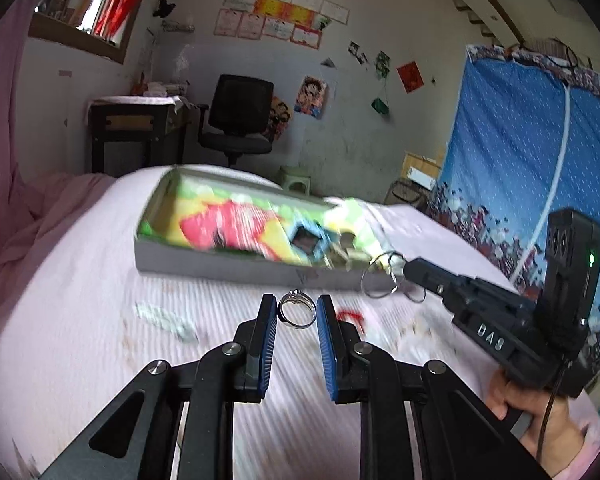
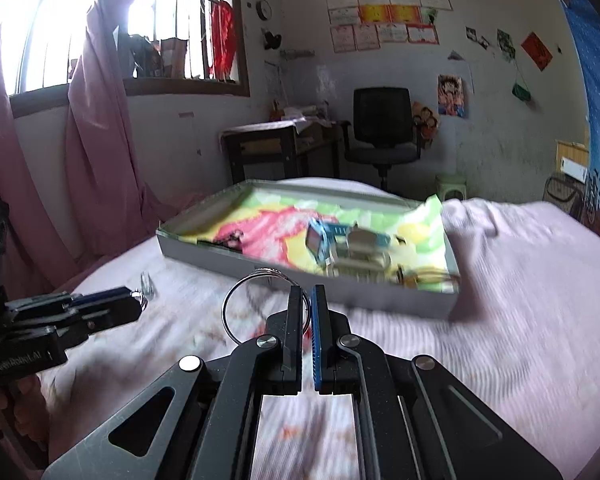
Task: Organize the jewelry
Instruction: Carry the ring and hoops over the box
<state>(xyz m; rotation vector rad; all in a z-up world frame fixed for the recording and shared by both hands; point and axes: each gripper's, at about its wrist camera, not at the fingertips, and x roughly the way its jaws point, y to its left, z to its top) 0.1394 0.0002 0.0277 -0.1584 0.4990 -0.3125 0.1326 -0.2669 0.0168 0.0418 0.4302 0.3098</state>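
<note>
Left wrist view: left hand-held gripper [image 1: 297, 314] clamped on a silver ring [image 1: 297, 309], the band pinched between the two blue pads and standing upright, a small setting at its top. Below it lay a bed [image 1: 80, 300] under a pink ribbed sheet. A shallow grey box [image 1: 220, 264] sat on the bed beyond the ring, lined with a bright green, yellow and red cloth; a small blue square case [image 1: 306, 240] and some blurred metal pieces lay in its right part. On the right, the right hand-held gripper [image 1: 410, 270] came in, carried by a hand [image 1: 540, 412] in a pink sleeve, its tips closed on a large thin wire hoop [image 1: 380, 278] that hung just in front of the box's near wall.

Right wrist view: right hand-held gripper [image 2: 306, 304] pressed together on the hoop [image 2: 260, 304], which stuck out to the left of the pads. The box [image 2: 340, 288] lay straight ahead on the bed [image 2: 520, 300], the blue case [image 2: 320, 240] and blurred metal items [image 2: 364, 258] in its right half. At left, the left hand-held gripper [image 2: 136, 300] showed the ring [image 2: 141, 300] at its tip. A small clear object [image 2: 147, 283] lay on the sheet just beyond; what it was could not be told.
</note>
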